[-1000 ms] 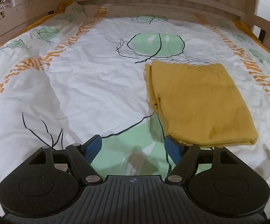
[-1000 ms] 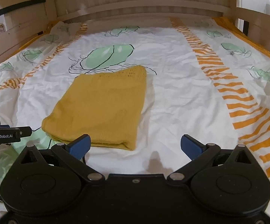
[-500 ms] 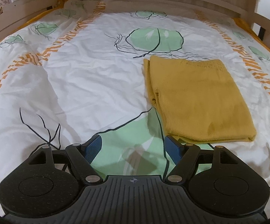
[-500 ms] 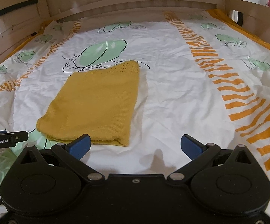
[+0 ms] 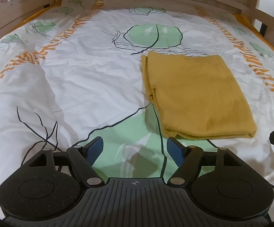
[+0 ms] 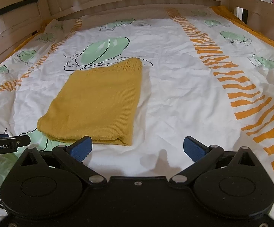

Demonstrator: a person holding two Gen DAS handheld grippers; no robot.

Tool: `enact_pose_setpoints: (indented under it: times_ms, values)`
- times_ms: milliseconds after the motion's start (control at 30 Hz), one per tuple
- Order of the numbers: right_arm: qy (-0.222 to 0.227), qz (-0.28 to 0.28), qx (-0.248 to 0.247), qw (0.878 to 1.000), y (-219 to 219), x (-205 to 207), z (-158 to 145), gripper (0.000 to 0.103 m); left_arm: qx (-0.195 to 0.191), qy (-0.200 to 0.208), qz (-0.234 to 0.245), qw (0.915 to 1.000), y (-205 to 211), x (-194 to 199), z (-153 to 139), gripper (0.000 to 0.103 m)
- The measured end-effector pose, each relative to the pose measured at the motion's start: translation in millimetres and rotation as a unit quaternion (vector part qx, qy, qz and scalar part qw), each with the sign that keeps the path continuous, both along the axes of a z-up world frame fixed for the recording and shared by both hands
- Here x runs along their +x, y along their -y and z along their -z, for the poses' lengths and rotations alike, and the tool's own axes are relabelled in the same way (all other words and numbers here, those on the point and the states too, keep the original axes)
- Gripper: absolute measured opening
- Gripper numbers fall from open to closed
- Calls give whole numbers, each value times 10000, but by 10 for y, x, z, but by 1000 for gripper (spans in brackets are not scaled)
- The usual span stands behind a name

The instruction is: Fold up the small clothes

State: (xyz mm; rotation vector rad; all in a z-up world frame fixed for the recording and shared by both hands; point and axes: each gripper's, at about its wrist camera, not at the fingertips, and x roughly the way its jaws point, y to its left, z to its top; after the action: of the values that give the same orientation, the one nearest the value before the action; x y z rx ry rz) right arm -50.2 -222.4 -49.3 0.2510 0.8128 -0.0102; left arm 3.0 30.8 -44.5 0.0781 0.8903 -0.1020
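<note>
Patterned bedsheet (image 5: 91,79), folded yellow garment (image 5: 195,98) lying flat, left claw (image 5: 135,150) and right claw (image 6: 137,148) low, level, jaws apart, empty.

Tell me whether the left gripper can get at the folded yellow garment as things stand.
Probably yes: the left gripper is open, and only bare bedsheet separates it from the yellow garment, ahead to its right.

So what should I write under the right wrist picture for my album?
Open right gripper hovers over the bedsheet just in front of a neatly folded yellow knit garment.
</note>
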Motion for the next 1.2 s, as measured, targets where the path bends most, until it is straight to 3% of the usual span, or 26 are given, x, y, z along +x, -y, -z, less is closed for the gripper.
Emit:
enact_pose_setpoints:
  times_ms: [1200]
  values:
    - [-384, -28, 329, 9987, -35, 85, 155, 102, -37, -357, 46, 9993, 59, 35, 105, 73]
